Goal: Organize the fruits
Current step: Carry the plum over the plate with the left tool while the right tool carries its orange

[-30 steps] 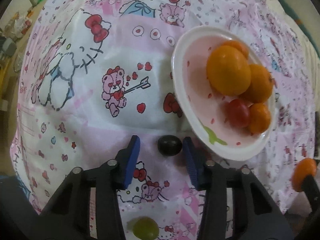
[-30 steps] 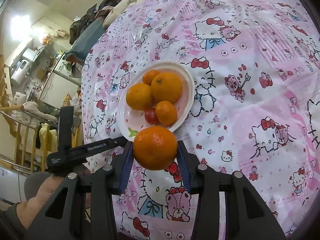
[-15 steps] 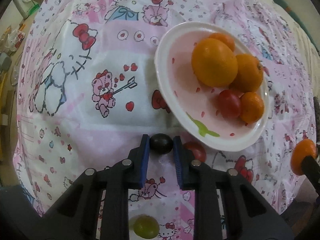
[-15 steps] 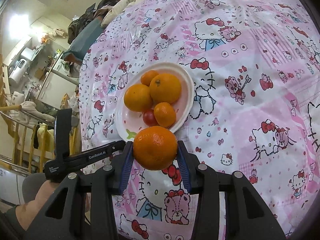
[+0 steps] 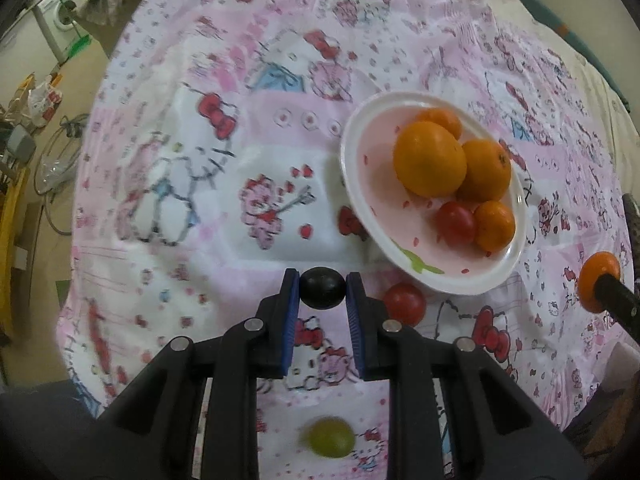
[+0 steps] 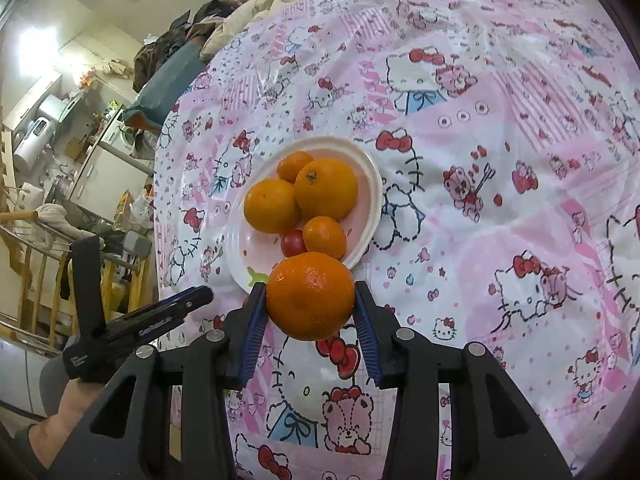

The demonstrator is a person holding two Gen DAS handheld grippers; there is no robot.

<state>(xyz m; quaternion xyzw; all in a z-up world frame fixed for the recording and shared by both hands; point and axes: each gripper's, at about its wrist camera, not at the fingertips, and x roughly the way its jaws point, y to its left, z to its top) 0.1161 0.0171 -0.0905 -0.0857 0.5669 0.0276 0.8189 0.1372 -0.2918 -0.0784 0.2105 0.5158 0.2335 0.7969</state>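
Left gripper (image 5: 322,289) has its blue pads pinched on one dark grape (image 5: 322,288), right gripper (image 6: 310,298) is clamped on one orange (image 6: 310,295). Just ahead of both sits one white plate (image 6: 370,184) with four oranges plus one tomato (image 6: 293,242). One loose tomato (image 5: 405,303) beside the left gripper, one green grape (image 5: 331,437) under it.

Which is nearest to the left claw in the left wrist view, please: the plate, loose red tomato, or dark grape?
1. dark grape, clamped in the left claw.
2. loose red tomato, just right, on the cloth.
3. plate, beyond, to the upper right.
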